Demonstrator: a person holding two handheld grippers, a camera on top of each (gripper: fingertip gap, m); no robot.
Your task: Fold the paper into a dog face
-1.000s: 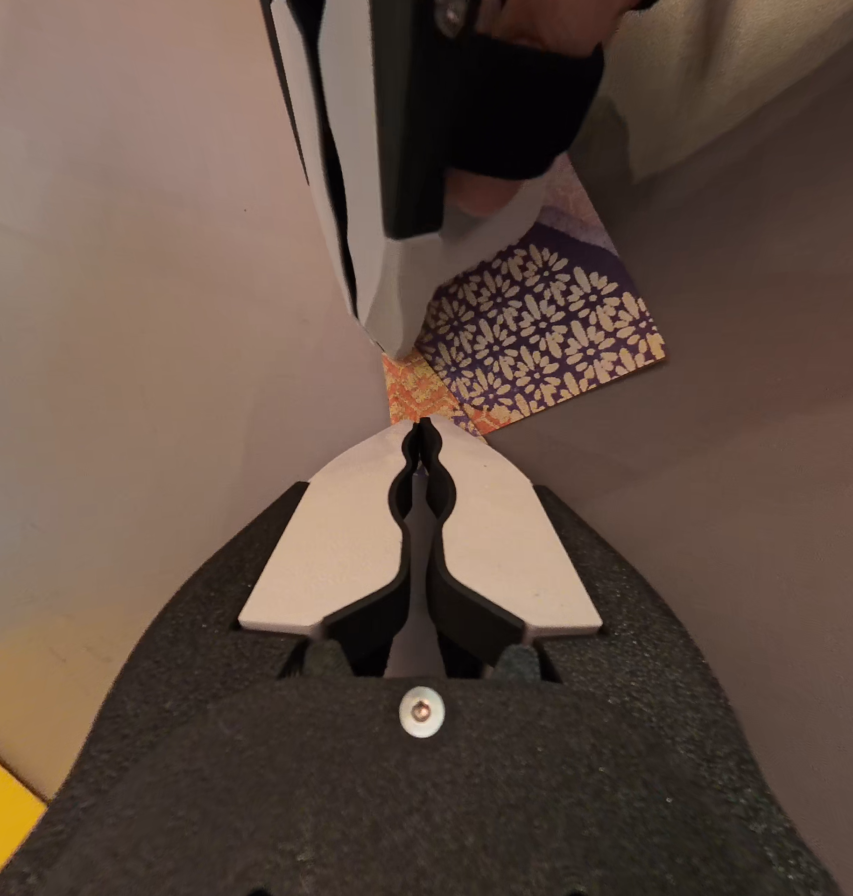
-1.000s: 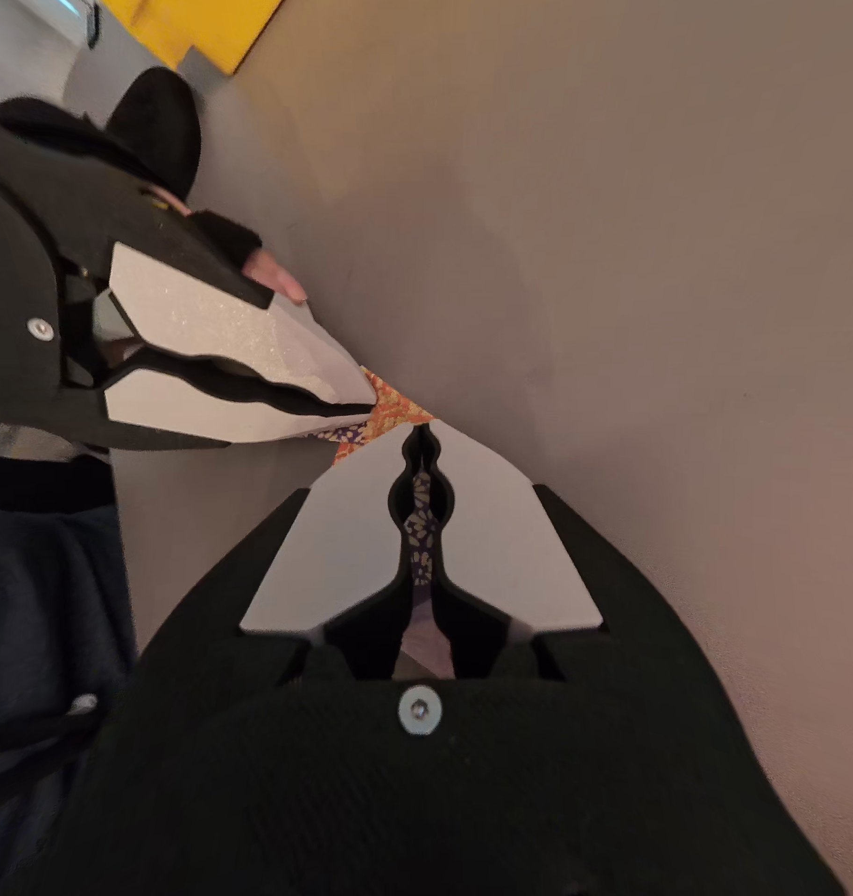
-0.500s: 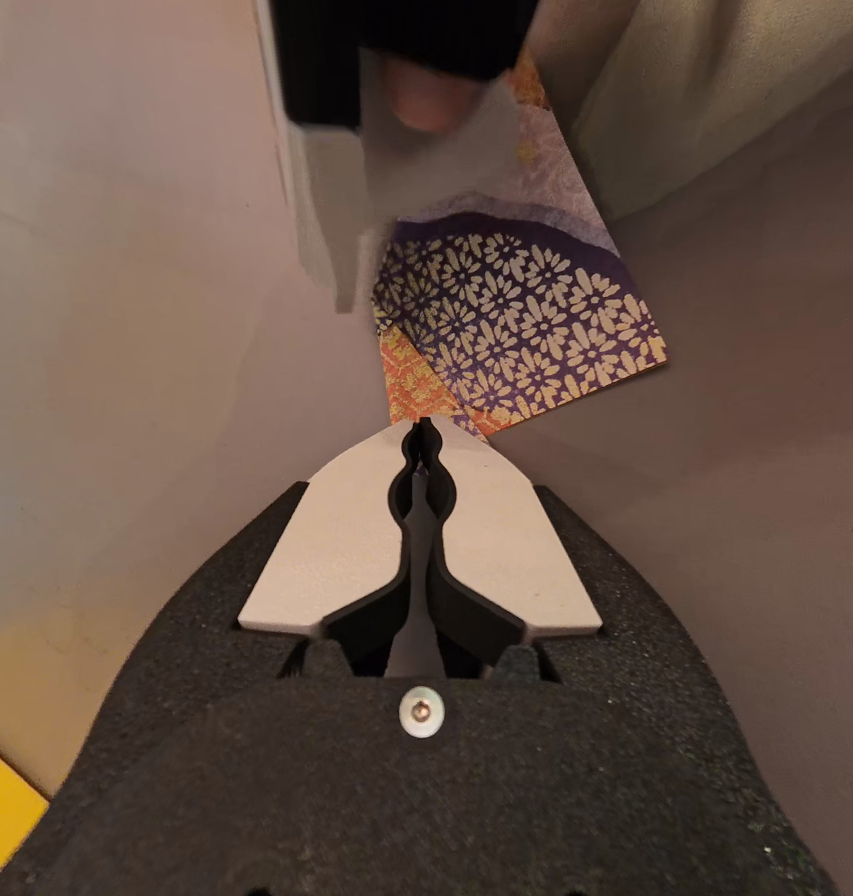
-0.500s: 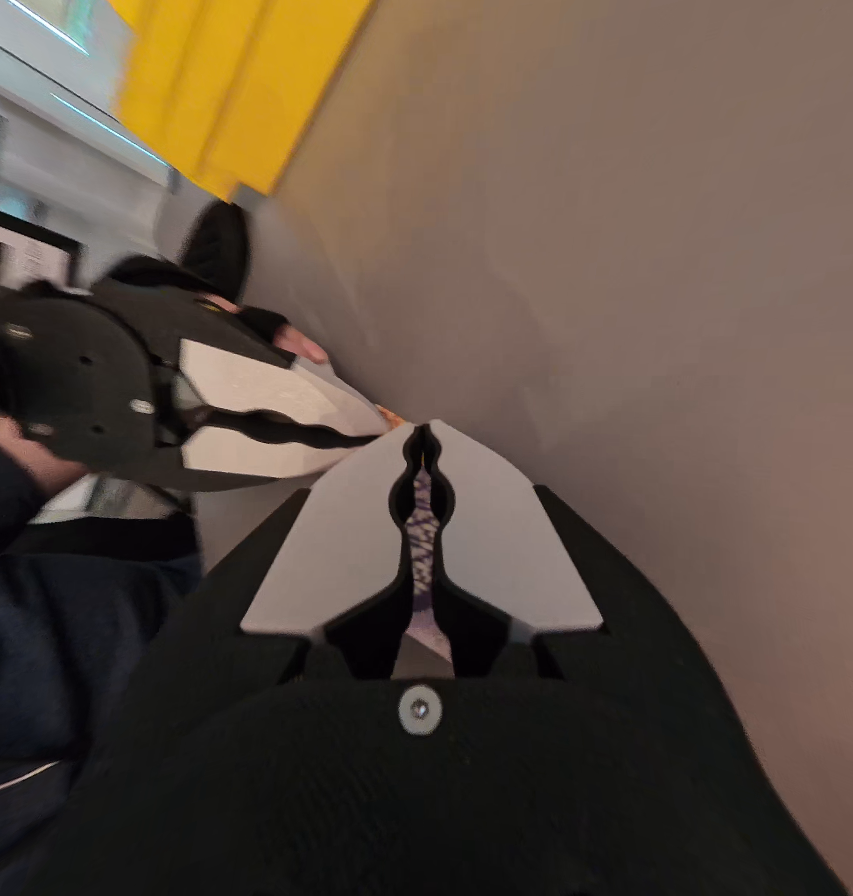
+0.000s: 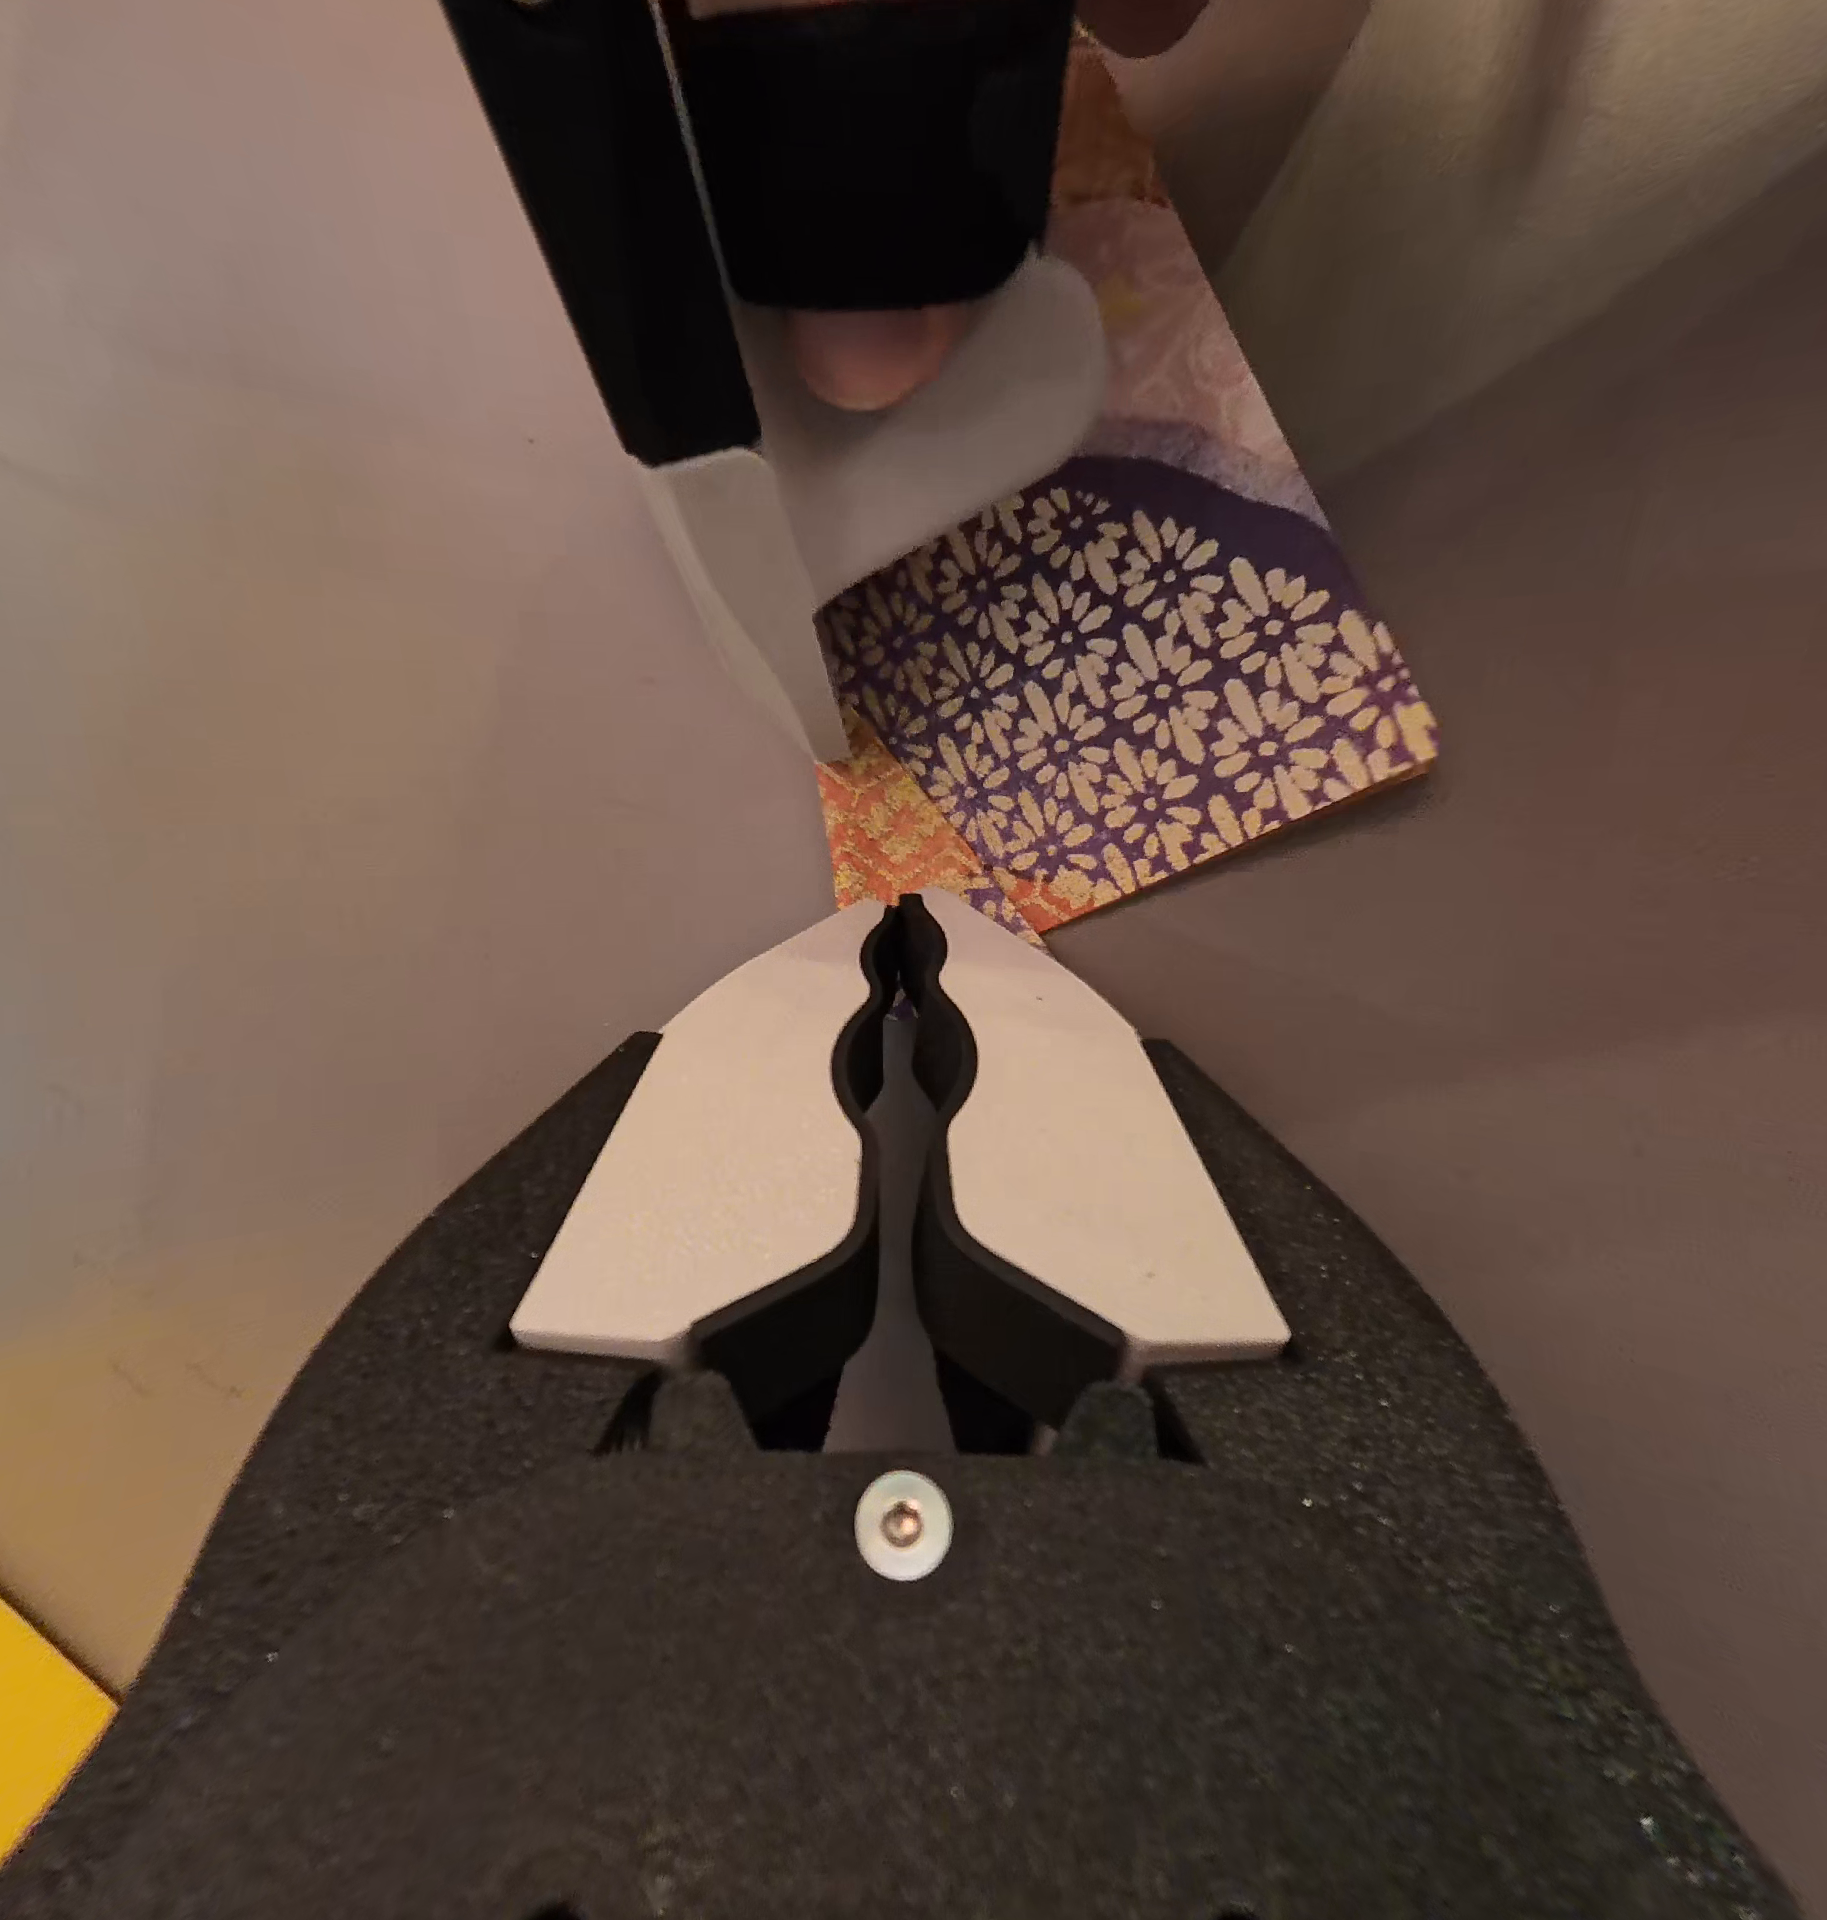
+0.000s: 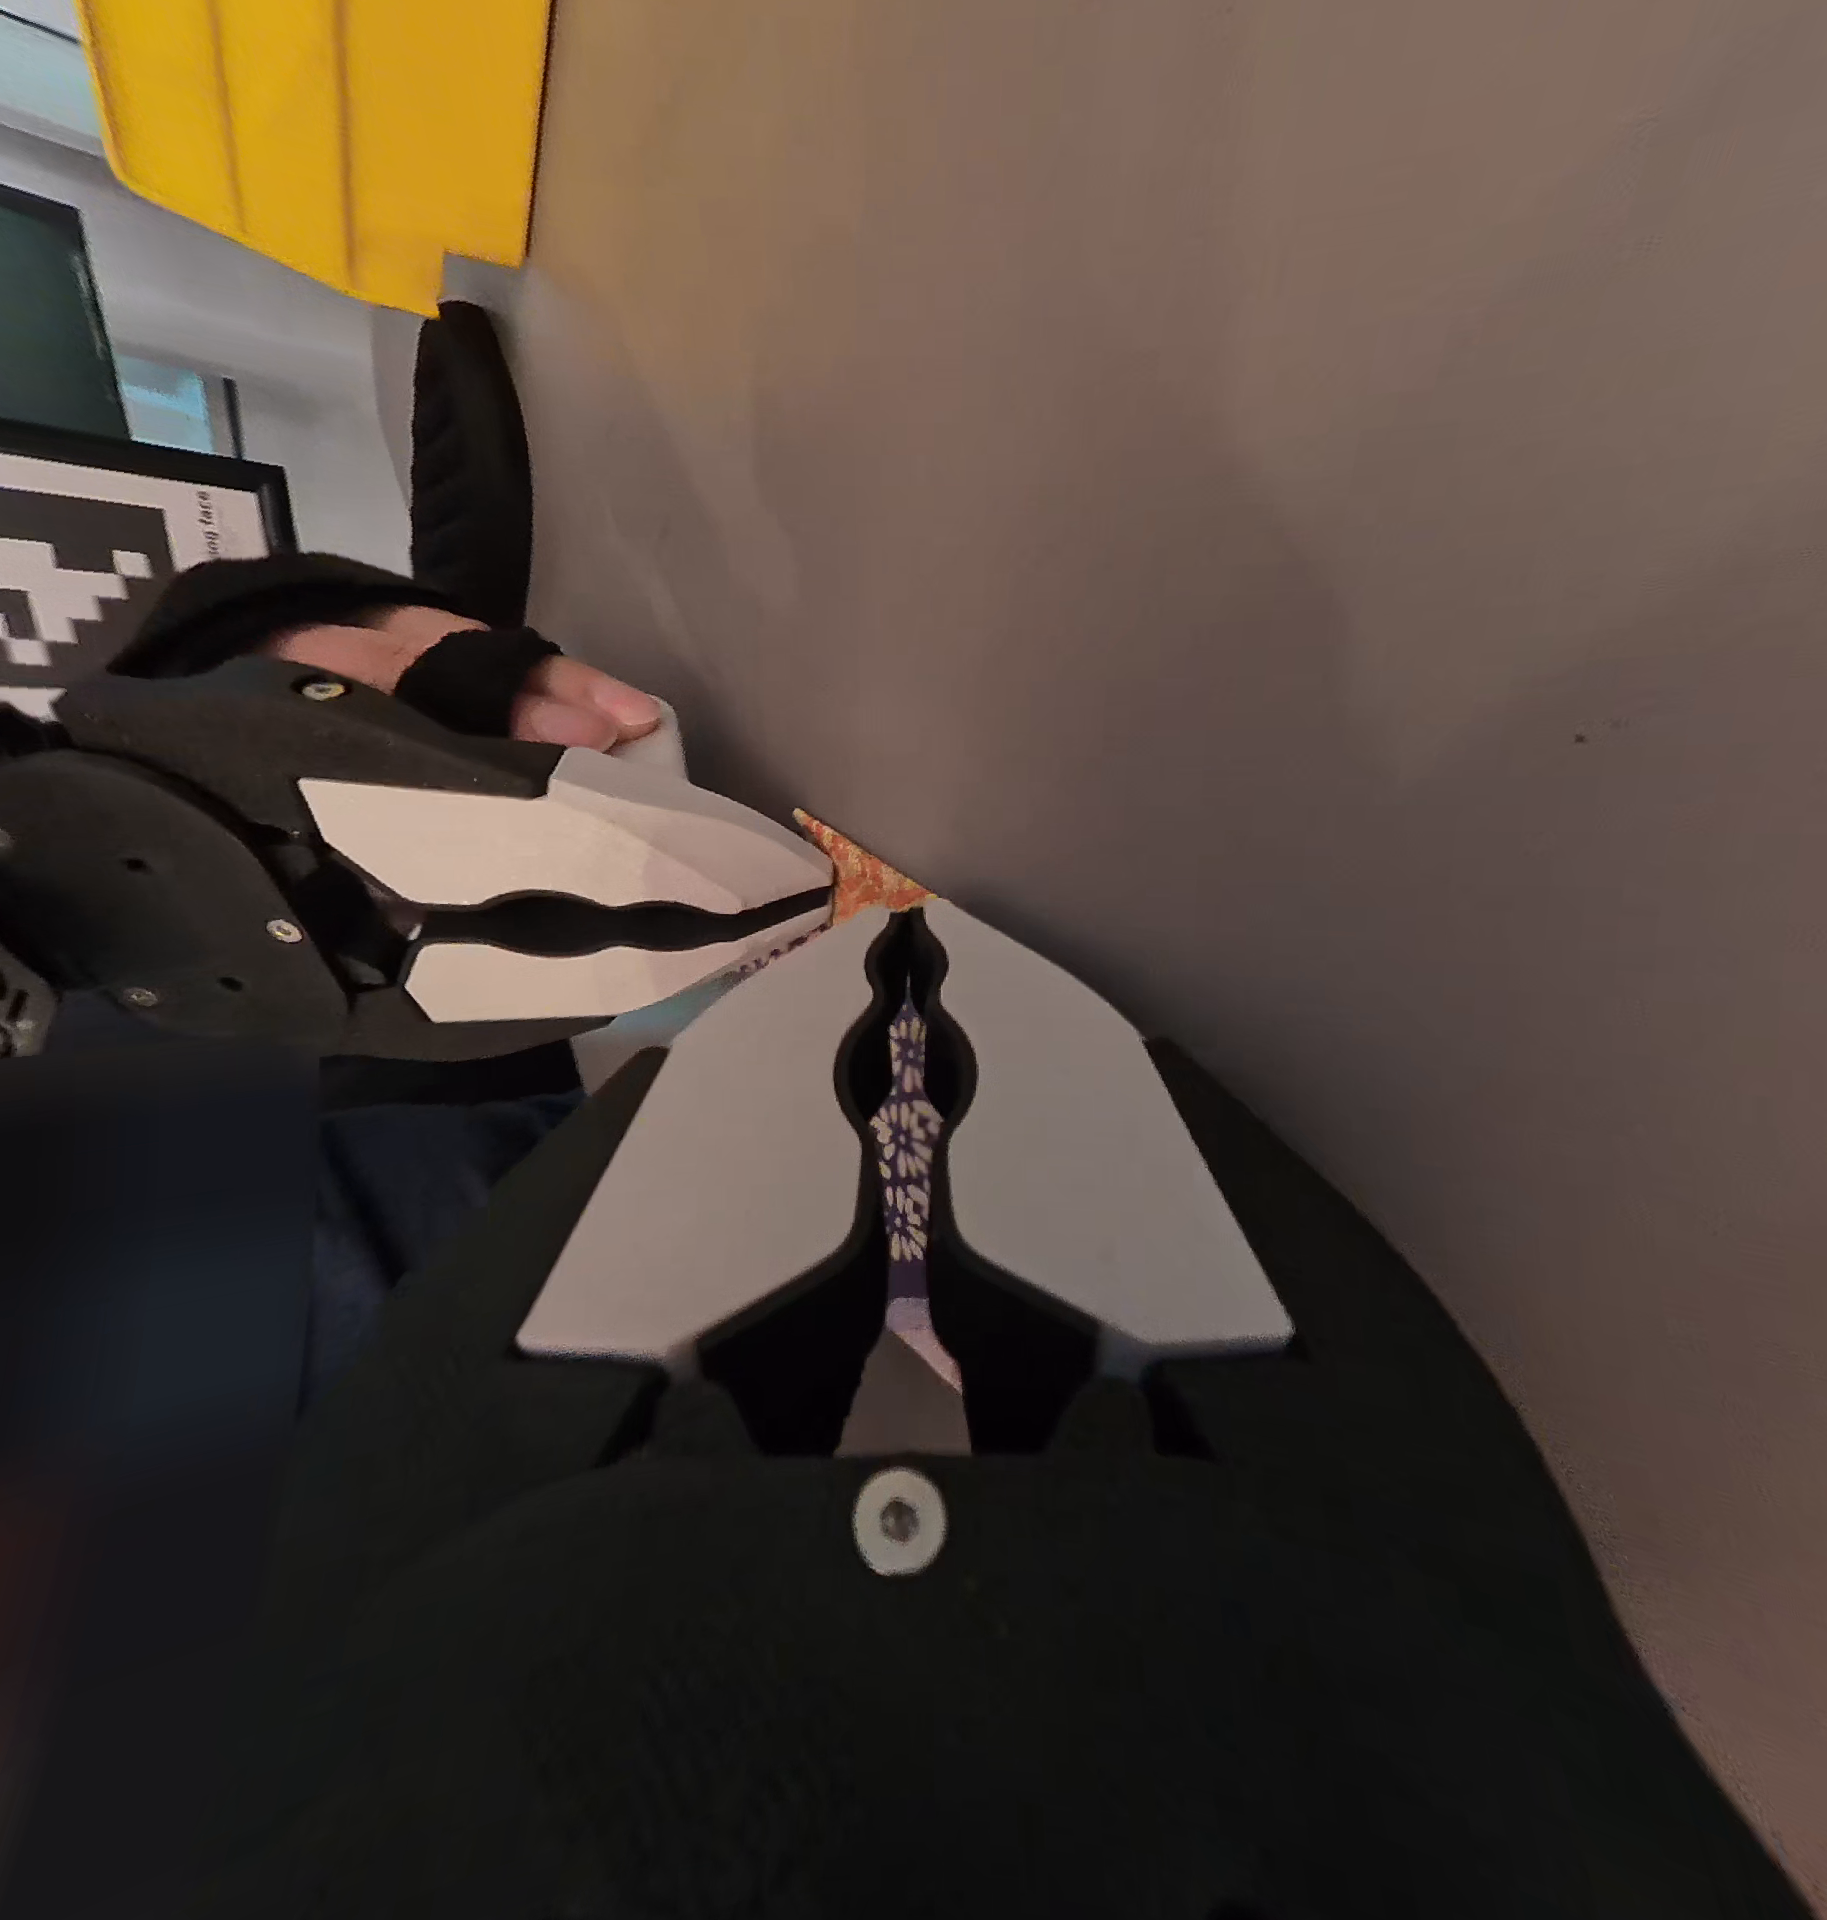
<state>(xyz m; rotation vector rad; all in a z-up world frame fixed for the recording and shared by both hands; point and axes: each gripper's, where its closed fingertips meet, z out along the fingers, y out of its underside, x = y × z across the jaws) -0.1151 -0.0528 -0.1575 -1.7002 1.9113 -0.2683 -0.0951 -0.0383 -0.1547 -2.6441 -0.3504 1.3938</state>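
Since the earlier frame, the paper (image 5: 1117,748) keeps its place flat on the grey table (image 5: 265,623), while the right hand-held gripper (image 5: 826,727) has swung onto its orange corner. Purple floral print covers the folded sheet. Left hand-held gripper (image 5: 904,914), closed, pins the near corner; right is closed too, gripping nothing.

Dim warm light, blurry wide-angle edges

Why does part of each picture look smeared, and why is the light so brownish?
Left wrist view: the right gripper at top is motion-blurred, while the patterned paper and left gripper are sharp; warm, dim light on the grey table. Right wrist view: the lower left corner is a dark, unfocused smear, and the wide lens bends the edges.
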